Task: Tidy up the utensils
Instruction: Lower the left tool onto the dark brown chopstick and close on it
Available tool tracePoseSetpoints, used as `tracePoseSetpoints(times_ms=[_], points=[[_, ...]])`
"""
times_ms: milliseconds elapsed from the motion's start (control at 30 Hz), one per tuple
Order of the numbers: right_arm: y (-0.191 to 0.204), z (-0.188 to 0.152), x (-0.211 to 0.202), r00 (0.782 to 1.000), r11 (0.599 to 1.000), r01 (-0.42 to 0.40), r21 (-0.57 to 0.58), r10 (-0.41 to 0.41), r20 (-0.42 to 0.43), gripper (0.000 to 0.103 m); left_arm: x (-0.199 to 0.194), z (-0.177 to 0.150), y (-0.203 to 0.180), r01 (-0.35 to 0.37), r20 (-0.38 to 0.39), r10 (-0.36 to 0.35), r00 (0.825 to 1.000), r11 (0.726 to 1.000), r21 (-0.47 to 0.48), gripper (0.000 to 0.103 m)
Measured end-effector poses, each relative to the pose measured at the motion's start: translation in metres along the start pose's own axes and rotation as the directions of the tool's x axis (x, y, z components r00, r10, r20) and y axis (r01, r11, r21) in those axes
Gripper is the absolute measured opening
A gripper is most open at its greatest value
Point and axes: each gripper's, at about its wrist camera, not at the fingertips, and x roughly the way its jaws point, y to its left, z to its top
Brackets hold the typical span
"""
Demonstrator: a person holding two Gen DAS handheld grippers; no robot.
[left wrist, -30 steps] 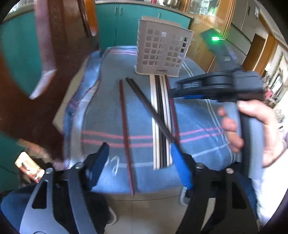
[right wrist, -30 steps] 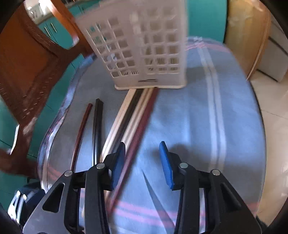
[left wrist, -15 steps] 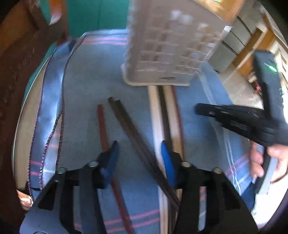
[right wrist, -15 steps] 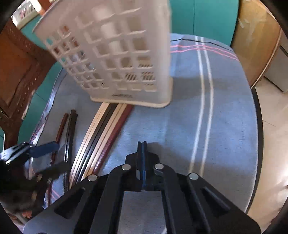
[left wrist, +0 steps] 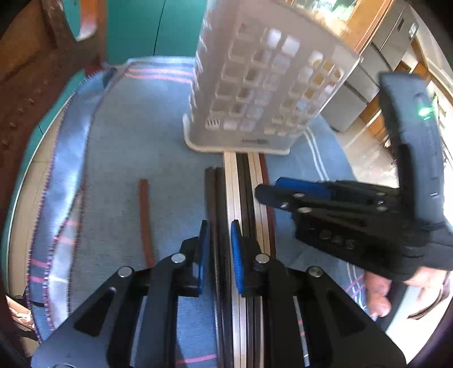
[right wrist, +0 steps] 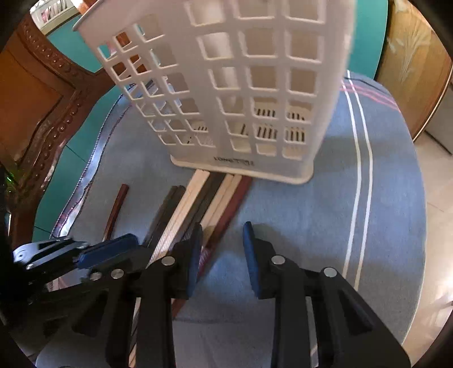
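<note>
A white slotted utensil basket (left wrist: 263,93) stands upright on the blue striped cloth (left wrist: 136,136); it also shows in the right wrist view (right wrist: 240,93). Several chopsticks lie side by side in front of it: cream, dark and reddish ones (left wrist: 246,186) (right wrist: 209,201). A dark pair (left wrist: 216,198) runs between the pads of my left gripper (left wrist: 219,249), which is narrowly open around it. A lone brown chopstick (left wrist: 145,218) lies left of it. My right gripper (right wrist: 219,252) is open and empty, low over the cloth just right of the bundle.
A carved wooden chair (right wrist: 36,113) stands at the table's left side. Teal cabinets (left wrist: 147,25) are behind the table. The cloth's right half (right wrist: 382,184) has white stripes. The tiled floor (right wrist: 436,169) lies past the table's right edge.
My left gripper has moved forward and narrowed around the dark chopstick pair. My right gripper was shut half a second ago and has opened, and it has moved closer to the basket.
</note>
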Motion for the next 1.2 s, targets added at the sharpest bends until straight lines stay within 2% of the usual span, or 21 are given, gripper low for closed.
tracePoseSetpoints(times_ms=[67, 100, 200, 300, 333, 467, 600, 667, 767, 833, 867, 933, 1133, 1200], points=[[0.008, 0.001, 0.002, 1.0, 1.0, 0.006, -0.008, -0.006, 0.014, 0.038, -0.01, 0.001, 0.003, -0.016, 0.044, 0.017, 0.999, 1.0, -0.007, 0.029], [0.01, 0.001, 0.002, 1.0, 1.0, 0.002, -0.008, -0.002, 0.019, 0.045, -0.013, 0.001, 0.006, -0.024, 0.06, 0.025, 0.998, 1.0, -0.014, 0.042], [0.027, 0.004, 0.013, 1.0, 1.0, 0.002, -0.016, -0.001, 0.031, 0.06, -0.021, 0.001, 0.019, -0.054, 0.085, 0.059, 0.995, 0.997, -0.049, 0.043], [0.051, 0.001, 0.024, 0.993, 0.987, 0.11, -0.116, -0.105, 0.053, 0.06, -0.018, -0.002, 0.03, -0.065, 0.059, 0.069, 0.996, 0.995, -0.075, 0.043], [0.055, 0.001, 0.027, 0.992, 0.984, 0.124, -0.129, -0.118, 0.051, 0.061, -0.016, -0.004, 0.032, -0.07, 0.048, 0.073, 0.996, 0.995, -0.075, 0.043], [0.067, 0.008, 0.038, 0.993, 0.977, 0.12, -0.177, -0.122, 0.003, 0.056, -0.013, -0.006, 0.035, -0.068, 0.028, 0.07, 0.997, 0.995, -0.066, 0.044], [0.048, 0.001, 0.032, 0.992, 0.97, 0.111, -0.218, -0.121, -0.036, 0.051, -0.009, -0.007, 0.036, -0.062, 0.019, 0.063, 0.998, 0.996, -0.06, 0.045], [0.036, 0.0, 0.031, 0.993, 0.975, 0.105, -0.196, -0.115, -0.038, 0.051, -0.007, -0.008, 0.035, -0.06, 0.014, 0.06, 0.998, 0.997, -0.054, 0.045], [0.016, 0.001, 0.028, 1.0, 0.993, -0.002, -0.117, -0.001, -0.024, 0.048, -0.005, -0.009, 0.03, -0.059, 0.005, 0.06, 0.998, 0.997, -0.041, 0.044], [0.003, 0.002, 0.022, 1.0, 0.997, 0.021, -0.076, -0.021, 0.004, 0.046, -0.005, -0.009, 0.029, -0.058, 0.005, 0.058, 0.998, 0.998, -0.04, 0.044], [-0.004, 0.002, 0.024, 0.998, 0.997, 0.064, -0.05, -0.064, 0.001, 0.046, -0.005, -0.01, 0.029, -0.058, 0.005, 0.058, 0.998, 0.997, -0.042, 0.043], [-0.01, 0.002, 0.031, 0.998, 0.998, 0.057, -0.02, -0.057, -0.008, 0.046, -0.001, -0.009, 0.027, -0.061, -0.009, 0.06, 0.998, 0.997, -0.038, 0.041], [0.016, 0.0, 0.033, 0.993, 0.993, 0.115, -0.041, -0.115, 0.01, 0.044, 0.006, -0.01, 0.02, -0.083, -0.017, 0.083, 0.996, 0.996, -0.019, 0.041], [0.005, -0.01, 0.023, 0.992, 0.991, 0.13, -0.017, -0.129, 0.005, 0.039, 0.006, -0.011, 0.019, -0.083, -0.014, 0.082, 0.997, 0.996, -0.017, 0.041]])
